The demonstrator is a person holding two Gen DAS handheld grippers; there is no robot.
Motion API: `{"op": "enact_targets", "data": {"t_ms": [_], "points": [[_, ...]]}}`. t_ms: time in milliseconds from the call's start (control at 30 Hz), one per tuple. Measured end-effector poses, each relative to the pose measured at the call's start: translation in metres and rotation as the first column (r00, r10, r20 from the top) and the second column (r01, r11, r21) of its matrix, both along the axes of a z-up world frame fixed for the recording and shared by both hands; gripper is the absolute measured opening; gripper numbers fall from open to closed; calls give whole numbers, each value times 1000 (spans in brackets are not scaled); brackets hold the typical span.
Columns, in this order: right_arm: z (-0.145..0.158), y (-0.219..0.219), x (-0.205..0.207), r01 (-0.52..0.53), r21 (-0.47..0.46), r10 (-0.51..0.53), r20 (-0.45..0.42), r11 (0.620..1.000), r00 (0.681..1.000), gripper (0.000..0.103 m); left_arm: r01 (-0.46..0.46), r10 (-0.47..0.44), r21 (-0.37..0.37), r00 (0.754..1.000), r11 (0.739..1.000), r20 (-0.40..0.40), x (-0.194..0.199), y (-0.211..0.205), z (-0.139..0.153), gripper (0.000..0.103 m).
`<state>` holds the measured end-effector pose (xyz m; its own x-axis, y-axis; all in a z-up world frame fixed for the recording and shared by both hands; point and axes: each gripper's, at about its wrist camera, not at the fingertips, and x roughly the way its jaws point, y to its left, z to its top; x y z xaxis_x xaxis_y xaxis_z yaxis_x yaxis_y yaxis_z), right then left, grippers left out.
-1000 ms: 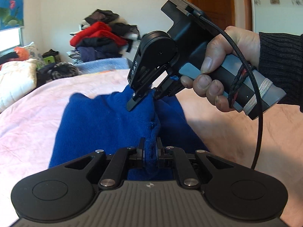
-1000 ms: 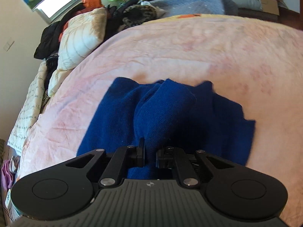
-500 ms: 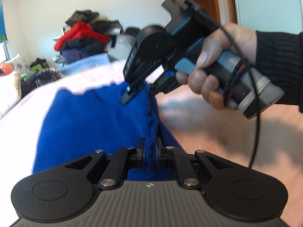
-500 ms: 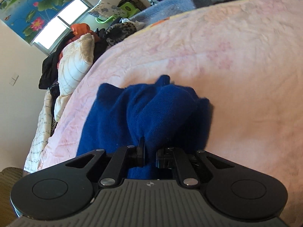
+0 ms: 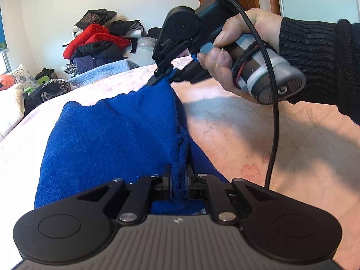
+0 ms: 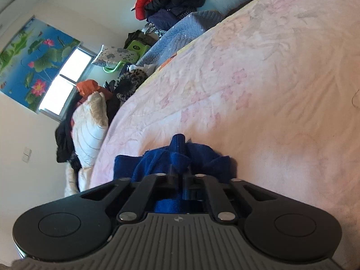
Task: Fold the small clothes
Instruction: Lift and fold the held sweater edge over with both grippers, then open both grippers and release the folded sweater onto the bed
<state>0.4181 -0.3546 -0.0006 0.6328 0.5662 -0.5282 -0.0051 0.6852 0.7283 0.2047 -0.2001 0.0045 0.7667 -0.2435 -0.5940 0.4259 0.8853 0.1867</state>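
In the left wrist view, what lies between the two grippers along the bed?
The blue knit garment spans the stretch: the left gripper is shut on its near edge, the right gripper on its far corner. Nothing else lies there; pink bedspread lies beside.

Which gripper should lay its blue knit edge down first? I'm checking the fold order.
Probably the left gripper: its end of the blue garment lies low on the pink bedcover, while the right gripper holds its corner raised.
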Motion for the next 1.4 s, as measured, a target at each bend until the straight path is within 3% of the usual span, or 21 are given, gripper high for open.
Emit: {"op": "enact_targets", "data": {"t_ms": [100, 233, 300, 400, 467, 600, 700, 767, 833, 900, 933, 1000, 1100, 1167, 1200, 1233, 1267, 1300, 1400], "points": [[14, -3, -11, 17, -28, -15, 85, 999, 996, 7, 7, -7, 0, 1000, 1000, 0, 1, 2, -1, 9], [-24, -18, -9, 55, -55, -57, -30, 997, 998, 7, 7, -7, 11, 1000, 1000, 4, 1, -1, -5, 9], [-28, -17, -15, 62, -21, -62, -1, 998, 998, 9, 9, -9, 2, 1000, 1000, -2, 2, 2, -4, 9], [-23, -20, -19, 84, 29, -85, 30, 996, 996, 16, 12, -12, 4, 1000, 1000, 0, 2, 2, -5, 9], [-13, -23, -19, 113, 6, -114, 37, 994, 993, 18, 8, -8, 7, 1000, 1000, 3, 2, 1, -5, 9], [17, -17, -25, 156, -52, -146, 152, 986, 977, 19, 7, -8, 16, 1000, 1000, 13, 0, -1, -7, 9], [34, 1, -21, 77, -86, -58, 206, 993, 977, 23, 8, -8, 20, 1000, 1000, 15, 0, -1, -7, 9], [31, 21, -10, -38, -130, 59, 163, 991, 985, 35, 7, -7, 21, 1000, 1000, 15, 0, -1, -7, 9], [16, 42, 5, -141, -204, 157, 62, 969, 986, 39, 5, -5, 18, 1000, 1000, 16, 1, -1, -7, 9], [-3, 50, 12, -158, -279, 169, 19, 947, 985, 33, 4, -5, 11, 1000, 1000, 20, 1, -1, -8, 9], [-7, 49, 12, -153, -278, 173, 48, 948, 984, 33, 8, -8, 4, 1000, 1000, 18, 1, 0, -8, 9], [-7, 43, 13, -120, -216, 126, 15, 969, 992, 32, 16, -16, -49, 1000, 999, -2, 2, 8, -4, 10], [13, 54, -1, -97, -325, 117, 42, 941, 992, 37, 64, -67, -199, 998, 978, -10, -9, 37, 19, 11], [31, 57, -26, -97, -343, 137, 95, 934, 986, 38, 103, -94, -280, 995, 955, 44, -26, 67, 37, 17], [39, 54, -42, -110, -323, 159, 129, 940, 979, 45, 103, -83, -296, 994, 950, 78, -34, 83, 42, 33], [45, 50, -59, -118, -304, 171, 153, 945, 973, 46, 80, -51, -297, 993, 951, 106, -40, 98, 45, 62], [48, 45, -78, -118, -282, 171, 168, 952, 971, 49, 34, 4, -289, 991, 957, 132, -44, 113, 45, 75], [49, 39, -96, -116, -259, 163, 165, 959, 973, 49, -22, 66, -272, 986, 962, 152, -45, 126, 44, 82], [35, 24, -143, -96, -184, 116, 101, 978, 988, 47, -146, 167, -200, 982, 969, 88, -35, 152, 32, 81]]}}
